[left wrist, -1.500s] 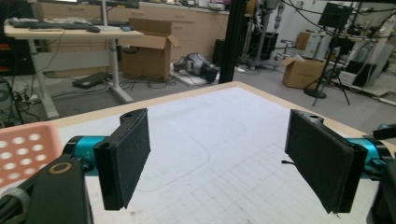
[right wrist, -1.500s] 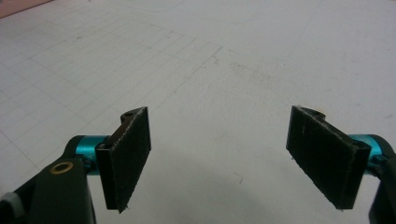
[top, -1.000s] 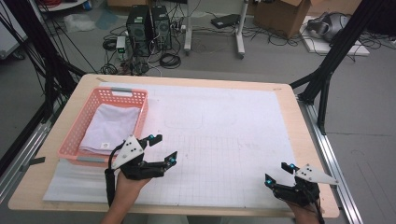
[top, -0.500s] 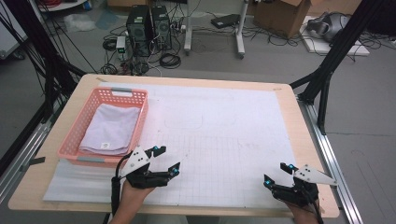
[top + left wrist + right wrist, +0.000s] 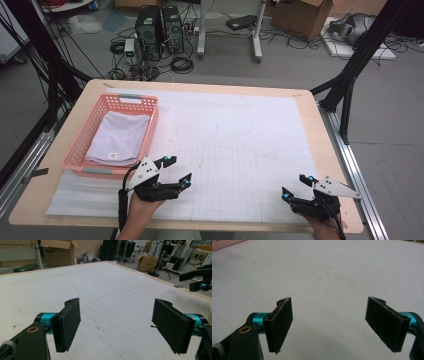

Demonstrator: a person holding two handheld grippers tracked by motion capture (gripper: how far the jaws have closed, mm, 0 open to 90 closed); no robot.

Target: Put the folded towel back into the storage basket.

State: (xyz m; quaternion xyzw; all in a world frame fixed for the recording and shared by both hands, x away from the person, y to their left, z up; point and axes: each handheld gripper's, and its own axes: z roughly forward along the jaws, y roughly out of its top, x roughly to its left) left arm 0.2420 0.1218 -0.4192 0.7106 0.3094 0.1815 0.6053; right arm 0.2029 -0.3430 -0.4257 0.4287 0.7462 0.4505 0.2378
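Near front edge of table point(image 5: 210, 85), both grippers low over gridded white mat point(image 5: 240, 145). Left gripper point(image 5: 175, 172): jaws spread wide, empty, just right of pink basket point(image 5: 80, 150). Right gripper point(image 5: 296, 186): jaws likewise apart, nothing between them. Folded pale towel point(image 5: 120, 137) lies flat inside basket, small tag near front edge, possibly label. Judgement: towel looks stowed, little left to do, or pickup not yet begun. Mat ahead bare; nothing blocks reach. Computer towers point(image 5: 157, 25) and cables on floor beyond.

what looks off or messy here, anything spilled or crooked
Nothing stands out. The folded towel lies neatly inside the pink basket, and both the left gripper and right gripper are open and empty.
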